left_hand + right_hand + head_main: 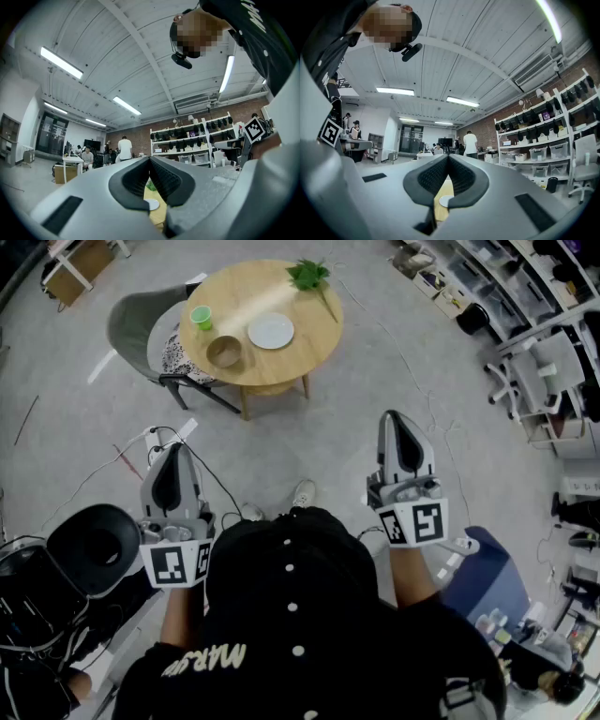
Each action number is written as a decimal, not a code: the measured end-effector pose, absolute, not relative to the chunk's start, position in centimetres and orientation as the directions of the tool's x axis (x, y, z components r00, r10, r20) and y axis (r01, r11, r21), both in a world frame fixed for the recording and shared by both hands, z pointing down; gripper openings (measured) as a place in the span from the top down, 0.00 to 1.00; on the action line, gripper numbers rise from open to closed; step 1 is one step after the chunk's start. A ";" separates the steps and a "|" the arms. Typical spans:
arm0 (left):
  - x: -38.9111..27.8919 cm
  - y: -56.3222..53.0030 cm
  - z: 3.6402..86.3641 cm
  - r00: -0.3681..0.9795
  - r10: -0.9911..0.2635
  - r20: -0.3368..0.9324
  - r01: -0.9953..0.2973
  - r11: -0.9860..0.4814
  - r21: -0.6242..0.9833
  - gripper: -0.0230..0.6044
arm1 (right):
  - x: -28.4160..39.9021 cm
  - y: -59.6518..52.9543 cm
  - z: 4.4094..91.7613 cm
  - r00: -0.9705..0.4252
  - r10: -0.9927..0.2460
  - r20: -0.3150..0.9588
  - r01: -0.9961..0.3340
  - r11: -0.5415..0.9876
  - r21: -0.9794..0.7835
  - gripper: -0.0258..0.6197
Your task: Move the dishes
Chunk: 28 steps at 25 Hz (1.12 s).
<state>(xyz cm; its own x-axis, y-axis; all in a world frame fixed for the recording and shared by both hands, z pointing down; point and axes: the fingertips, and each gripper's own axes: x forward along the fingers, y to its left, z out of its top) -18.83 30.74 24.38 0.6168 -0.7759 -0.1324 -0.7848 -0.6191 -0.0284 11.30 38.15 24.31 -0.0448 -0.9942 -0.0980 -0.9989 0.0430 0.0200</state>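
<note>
Looking down on a pale grey floor (375, 427), a round wooden worktop (317, 338) at twelve o'clock, a grey chair (131, 324) at eleven. Facing white shelving (534, 140) against a brick wall (487, 127). Standing under strip lights (396, 90).

Ceiling strip lights (61, 62) are washing the room evenly, glaring off the bench (246, 307); fisheye edges are bending and darkening everything.

A white plate (271, 331) lies flat near the middle of the round wooden table (314, 338). Just to its left, a tan bowl (224, 352) sits upright by the table's edge. A small green cup (201, 317) stands upright beyond the bowl, not touching it.
</note>
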 end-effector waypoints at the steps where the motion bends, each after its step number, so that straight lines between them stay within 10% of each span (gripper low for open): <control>1: -18.8 30.8 24.4 0.617 -0.775 -0.133 -0.784 -0.620 -0.029 0.96 | 11.3 38.2 24.3 -0.046 -0.994 -0.096 -0.999 0.044 0.022 0.96; 22: -18.8 30.6 24.2 0.617 -0.776 -0.133 -0.784 -0.620 -0.024 0.96 | 10.8 37.9 24.6 -0.059 -0.995 -0.086 -0.998 0.057 0.017 0.96; 28: -18.7 30.7 24.4 0.615 -0.779 -0.126 -0.787 -0.616 -0.031 0.96 | 10.3 37.6 24.7 -0.103 -0.992 -0.080 -0.995 0.101 0.025 0.76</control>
<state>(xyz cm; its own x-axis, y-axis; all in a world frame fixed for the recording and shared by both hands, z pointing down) -18.66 30.69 24.42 0.6146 -0.7787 -0.1259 -0.7870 -0.6162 -0.0306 10.33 37.63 24.68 -0.1026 -0.9915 -0.0799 -0.9946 0.1009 0.0253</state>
